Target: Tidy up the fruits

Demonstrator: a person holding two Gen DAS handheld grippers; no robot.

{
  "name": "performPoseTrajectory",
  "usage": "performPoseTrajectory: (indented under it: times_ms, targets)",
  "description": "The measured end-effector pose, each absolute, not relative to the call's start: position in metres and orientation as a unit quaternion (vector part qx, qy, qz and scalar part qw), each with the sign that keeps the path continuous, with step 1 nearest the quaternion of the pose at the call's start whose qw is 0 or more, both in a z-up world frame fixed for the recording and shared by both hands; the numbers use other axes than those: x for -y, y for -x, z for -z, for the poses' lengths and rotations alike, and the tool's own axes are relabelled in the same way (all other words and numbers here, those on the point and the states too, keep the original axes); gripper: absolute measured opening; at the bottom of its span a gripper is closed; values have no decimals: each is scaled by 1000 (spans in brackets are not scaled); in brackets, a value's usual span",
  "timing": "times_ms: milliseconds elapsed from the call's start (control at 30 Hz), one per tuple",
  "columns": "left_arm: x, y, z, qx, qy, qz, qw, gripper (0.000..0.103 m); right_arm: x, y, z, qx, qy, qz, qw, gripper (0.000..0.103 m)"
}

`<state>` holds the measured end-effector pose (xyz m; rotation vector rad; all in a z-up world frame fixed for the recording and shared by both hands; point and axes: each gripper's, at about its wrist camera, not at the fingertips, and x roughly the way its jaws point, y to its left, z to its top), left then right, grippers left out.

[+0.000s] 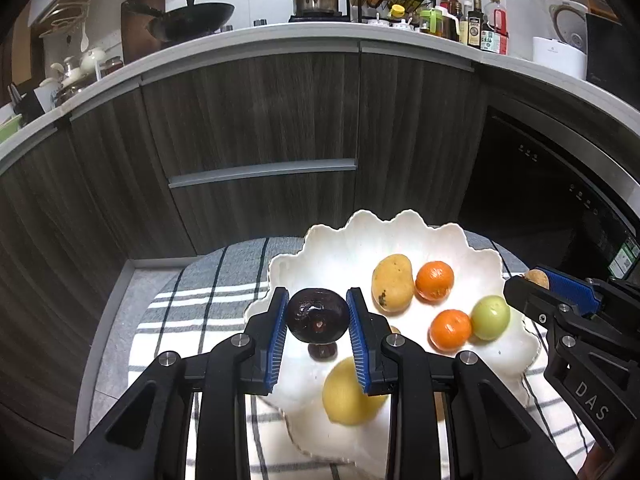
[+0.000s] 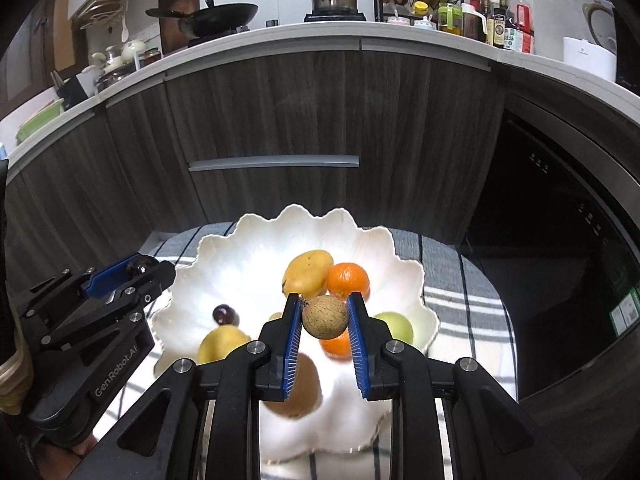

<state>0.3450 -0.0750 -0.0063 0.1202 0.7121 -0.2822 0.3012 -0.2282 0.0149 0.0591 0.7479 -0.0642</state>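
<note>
A white scalloped bowl (image 1: 332,240) (image 2: 256,240) sits on a striped cloth. In it lie a yellow mango (image 1: 393,282) (image 2: 307,273), two oranges (image 1: 435,280) (image 1: 450,329), a green fruit (image 1: 490,317) (image 2: 396,326), a lemon (image 1: 346,394) (image 2: 220,342), a small dark fruit (image 1: 322,351) (image 2: 224,314) and a brown kiwi (image 2: 298,394). My left gripper (image 1: 318,314) (image 2: 140,270) is shut on a dark purple fruit (image 1: 318,314) above the bowl's left side. My right gripper (image 2: 324,316) (image 1: 538,280) is shut on a brown round fruit (image 2: 324,316) above the bowl's middle.
The striped cloth (image 1: 188,320) covers a small round table. Dark wood cabinets (image 1: 256,120) stand behind, with a built-in black appliance (image 1: 540,184) at right. The counter above holds a wok (image 1: 192,20), a pot and bottles.
</note>
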Motion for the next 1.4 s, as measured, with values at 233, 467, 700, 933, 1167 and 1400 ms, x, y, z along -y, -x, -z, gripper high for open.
performPoseTrajectory:
  times_ms: [233,467,700,933,1167,1400]
  targets:
    - [79,-369,20,-361,-58,133,921,29,230,-331,-6,-374,-22,30,927,24]
    - [82,-383,30,-373,-63,135,916,30,235,-353,11,-392,-28,31,919,24]
    - [81,-380,27,-364,-69,121,921,49,236,-355,13,-395,-23,29,918,31]
    - [77,-371,17,-356,-80,101,926,70,237,-345,4,-378,-2,67,923,68]
    - [72,-352,-3,-344,-78,84,932,83,240,-327,-13,-361,-9,80,929,81]
    - [62,-326,-27,-327,-69,73,940,87,240,-304,-34,-348,-17,91,933,85]
